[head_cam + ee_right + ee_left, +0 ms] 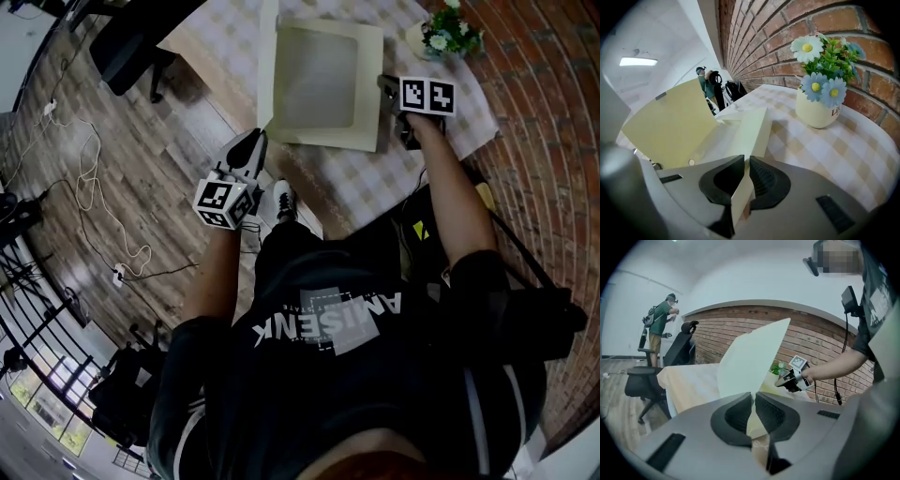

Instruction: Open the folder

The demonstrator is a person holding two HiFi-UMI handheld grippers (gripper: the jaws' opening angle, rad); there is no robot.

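Observation:
A pale yellow folder (319, 80) lies on the checked tablecloth (370, 187). Its cover (750, 357) stands lifted, nearly upright, at the folder's left side. My left gripper (255, 141) is at the folder's near left corner, and its jaws (753, 401) are shut on the cover's lower edge. My right gripper (384, 86) sits at the folder's right side. Its jaws (746, 171) are shut on a narrow side flap (752, 129) of the folder. The raised cover (670, 124) shows beyond it, with the folder's inside open between them.
A cream pot of blue and white flowers (445, 33) (818, 110) stands just behind the right gripper, against the brick wall (553, 141). A black office chair (647, 380) stands off the table's far left. Cables (94, 187) lie on the wooden floor. A person (661, 324) stands far off.

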